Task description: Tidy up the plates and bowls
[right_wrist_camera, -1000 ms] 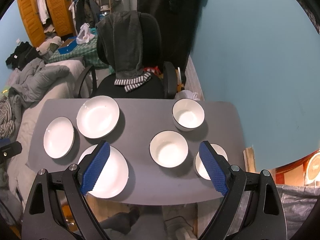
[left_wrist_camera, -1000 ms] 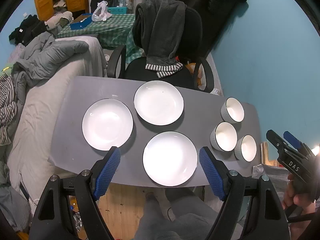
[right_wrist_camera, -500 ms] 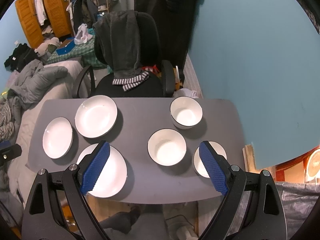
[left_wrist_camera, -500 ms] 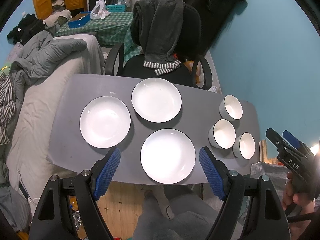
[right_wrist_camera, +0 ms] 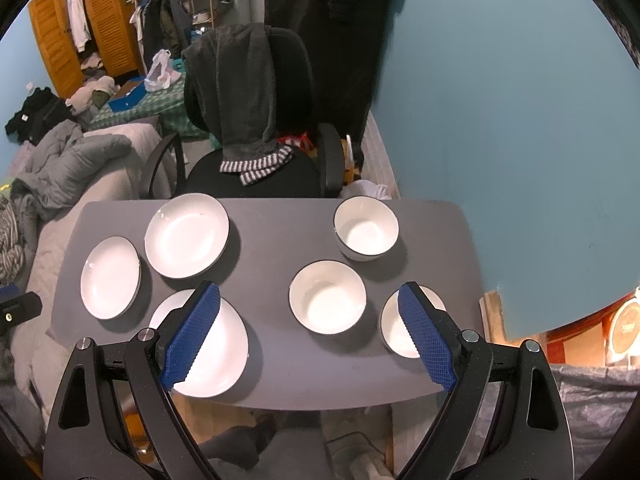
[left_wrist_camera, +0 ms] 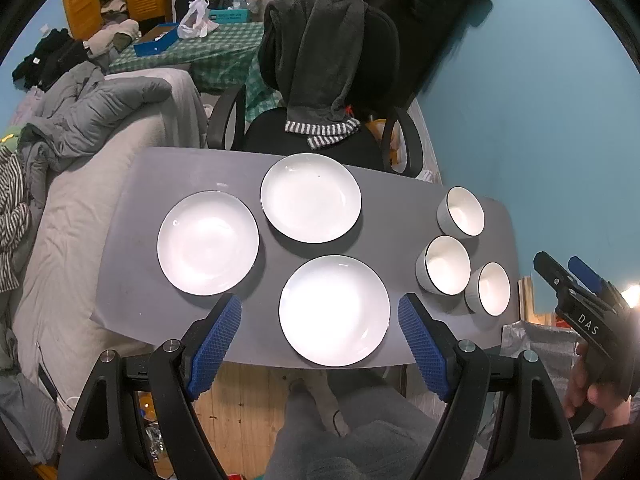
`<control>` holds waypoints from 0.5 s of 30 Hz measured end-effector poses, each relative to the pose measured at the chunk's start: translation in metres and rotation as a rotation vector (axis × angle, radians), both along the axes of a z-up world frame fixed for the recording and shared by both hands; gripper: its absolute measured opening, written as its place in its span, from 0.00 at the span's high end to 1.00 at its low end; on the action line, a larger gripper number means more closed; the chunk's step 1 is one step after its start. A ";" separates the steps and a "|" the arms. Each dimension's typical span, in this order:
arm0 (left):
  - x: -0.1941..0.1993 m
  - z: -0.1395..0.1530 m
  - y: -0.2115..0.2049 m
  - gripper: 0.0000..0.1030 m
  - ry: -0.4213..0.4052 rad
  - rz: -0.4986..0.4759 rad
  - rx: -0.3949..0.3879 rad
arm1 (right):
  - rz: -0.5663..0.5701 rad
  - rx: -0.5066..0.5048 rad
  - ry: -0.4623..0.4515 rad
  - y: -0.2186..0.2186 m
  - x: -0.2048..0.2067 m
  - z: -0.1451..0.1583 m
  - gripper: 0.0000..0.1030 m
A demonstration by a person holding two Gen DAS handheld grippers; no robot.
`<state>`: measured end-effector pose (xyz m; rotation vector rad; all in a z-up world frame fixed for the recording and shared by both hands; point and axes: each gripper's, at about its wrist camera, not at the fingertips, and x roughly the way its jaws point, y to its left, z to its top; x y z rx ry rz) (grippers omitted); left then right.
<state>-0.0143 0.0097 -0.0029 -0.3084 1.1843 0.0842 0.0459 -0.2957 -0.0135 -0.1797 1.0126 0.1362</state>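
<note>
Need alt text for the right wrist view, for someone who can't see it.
Open right gripper hovers above a grey table holding three white plates on the left and three white bowls on the right, nothing stacked.

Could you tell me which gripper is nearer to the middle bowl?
Right. The right gripper hovers open over the middle bowl; the left gripper, also open, hovers over the near plate, left of the bowls.

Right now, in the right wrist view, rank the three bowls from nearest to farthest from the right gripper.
From the right gripper, both jaws open above the table:
1. Near-right bowl, partly behind the right finger, at the table's near edge.
2. Middle bowl, just ahead between the fingers; close to the first, though it sits farther up the table.
3. Far bowl, by the chair side.
</note>
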 end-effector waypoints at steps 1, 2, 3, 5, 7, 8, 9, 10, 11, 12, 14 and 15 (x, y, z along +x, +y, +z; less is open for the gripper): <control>0.001 0.000 0.000 0.20 0.001 -0.001 0.001 | 0.000 -0.002 -0.001 0.000 0.000 -0.001 0.13; 0.001 0.000 -0.001 0.20 0.001 -0.001 0.002 | 0.001 -0.004 -0.001 0.000 0.000 -0.001 0.13; 0.001 0.000 -0.001 0.20 0.001 -0.001 0.002 | 0.002 -0.003 0.000 0.000 0.000 -0.002 0.13; 0.001 0.000 -0.001 0.20 -0.001 0.000 0.001 | 0.005 -0.002 0.003 0.001 0.000 -0.003 0.13; 0.001 0.000 -0.001 0.20 -0.003 0.000 0.003 | 0.007 -0.004 0.002 0.003 0.000 -0.004 0.13; 0.002 -0.001 -0.001 0.20 -0.004 0.001 0.003 | 0.007 -0.004 0.003 0.002 0.000 -0.004 0.13; 0.002 -0.001 -0.001 0.20 -0.004 0.002 0.003 | 0.007 -0.007 0.003 0.003 0.000 -0.004 0.13; 0.001 -0.001 -0.001 0.20 -0.005 0.002 0.003 | 0.006 -0.009 0.001 0.002 0.000 -0.004 0.13; 0.001 -0.001 -0.001 0.20 -0.005 0.002 0.003 | 0.005 -0.009 0.000 0.003 0.000 -0.004 0.13; 0.001 -0.002 0.000 0.20 -0.007 0.003 0.003 | 0.003 -0.008 -0.001 0.003 0.001 -0.004 0.13; 0.001 -0.003 0.001 0.20 -0.007 0.005 0.005 | 0.005 -0.004 0.001 0.004 0.001 -0.004 0.13; 0.001 -0.004 0.001 0.20 -0.006 0.006 0.004 | 0.007 0.000 0.003 0.004 0.001 -0.005 0.13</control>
